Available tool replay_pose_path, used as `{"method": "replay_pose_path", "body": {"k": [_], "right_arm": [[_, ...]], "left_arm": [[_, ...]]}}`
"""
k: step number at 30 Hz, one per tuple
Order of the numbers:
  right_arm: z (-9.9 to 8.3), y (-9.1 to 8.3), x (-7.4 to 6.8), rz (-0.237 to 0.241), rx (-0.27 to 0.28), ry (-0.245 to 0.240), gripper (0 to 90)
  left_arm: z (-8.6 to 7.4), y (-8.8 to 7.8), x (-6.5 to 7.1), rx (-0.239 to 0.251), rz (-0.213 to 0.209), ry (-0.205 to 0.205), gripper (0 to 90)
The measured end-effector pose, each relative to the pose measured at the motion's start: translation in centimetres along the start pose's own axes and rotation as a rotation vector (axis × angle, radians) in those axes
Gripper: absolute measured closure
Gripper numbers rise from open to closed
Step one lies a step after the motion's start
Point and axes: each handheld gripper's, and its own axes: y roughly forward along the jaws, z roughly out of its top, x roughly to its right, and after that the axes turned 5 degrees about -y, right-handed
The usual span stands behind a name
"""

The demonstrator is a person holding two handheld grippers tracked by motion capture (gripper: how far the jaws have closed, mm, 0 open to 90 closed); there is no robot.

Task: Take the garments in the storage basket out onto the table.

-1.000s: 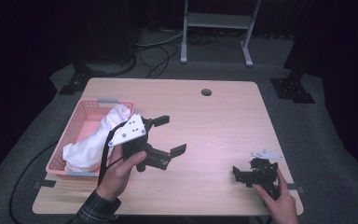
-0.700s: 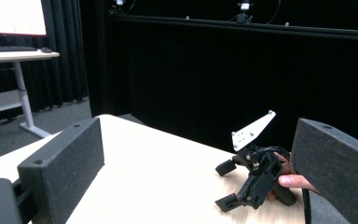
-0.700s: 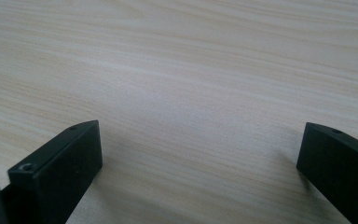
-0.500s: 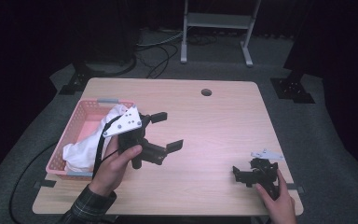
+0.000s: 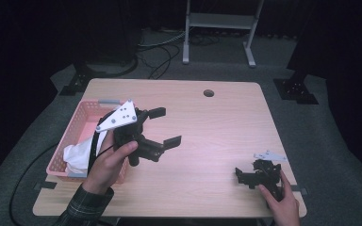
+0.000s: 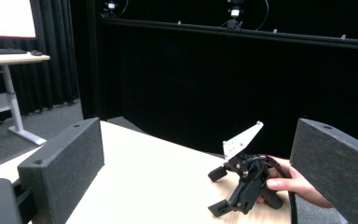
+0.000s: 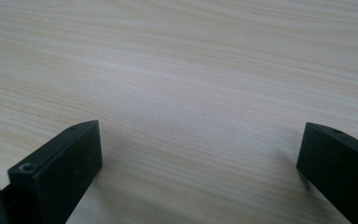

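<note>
Taking the pink basket (image 5: 78, 136) as landmark — sitting at the table's (image 5: 217, 122) left edge, holding a white cloth (image 5: 78, 155) bunched in its near end.

Left gripper (image 5: 165, 126) hovering just right of the basket, above the tabletop, jaws spread wide with nothing between them. Left hand (image 5: 111, 162) wrapping the handle, overlapping the basket's near right corner in the high view. Grey three-cornered plate riding on top, black cable trailing down over the cloth side. Plaid sleeve (image 5: 82, 209) showing at the wrist.

Looking along the left gripper's jaws: both black pads gaping, bare wood between, and the right gripper (image 6: 216, 191) sitting far off with a hand (image 6: 293, 184) behind it.

Right gripper (image 5: 239, 175) resting well away from the basket, down at the table's near right corner, right hand (image 5: 280, 205) gripping it from behind. Jaws also parted and empty — pointing low across the table (image 7: 177, 84) in its own view, wood grain only between them.

Round cable hole (image 5: 209, 92) lying far from the basket, near the table's back edge. Beyond that: white desk frame (image 5: 221, 28) standing on grey floor, cables (image 5: 165, 47) looping beside it, dark curtains all round.
</note>
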Motion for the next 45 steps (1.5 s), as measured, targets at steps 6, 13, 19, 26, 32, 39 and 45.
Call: {"method": "replay_pose_path", "body": {"k": [6, 13, 19, 26, 32, 39, 45], "right_arm": [[0.0, 0.0, 0.0, 0.000, 0.000, 0.000, 0.0], [0.0, 0.0, 0.0, 0.000, 0.001, 0.000, 0.0], [0.0, 0.0, 0.0, 0.000, 0.000, 0.000, 0.0], [0.0, 0.0, 0.0, 0.000, 0.000, 0.000, 0.0], [0.0, 0.0, 0.0, 0.000, 0.000, 0.000, 0.0], [0.0, 0.0, 0.0, 0.000, 0.000, 0.000, 0.0], [0.0, 0.0, 0.0, 0.000, 0.000, 0.000, 0.0]], "left_arm": [[0.4, -0.5, -0.1, 0.000, 0.003, 0.004, 2.8], [0.7, -1.4, -0.5, 0.007, 0.013, 0.009, 2.8], [1.0, -2.3, -1.1, 0.012, 0.036, 0.000, 2.8], [0.7, -2.7, -1.8, -0.004, 0.055, -0.010, 2.8], [0.6, -3.6, -2.5, -0.010, 0.067, -0.019, 2.8], [0.8, -4.9, -3.2, -0.006, 0.078, -0.022, 2.8], [0.8, -5.8, -3.6, -0.003, 0.102, -0.029, 2.8]]}}
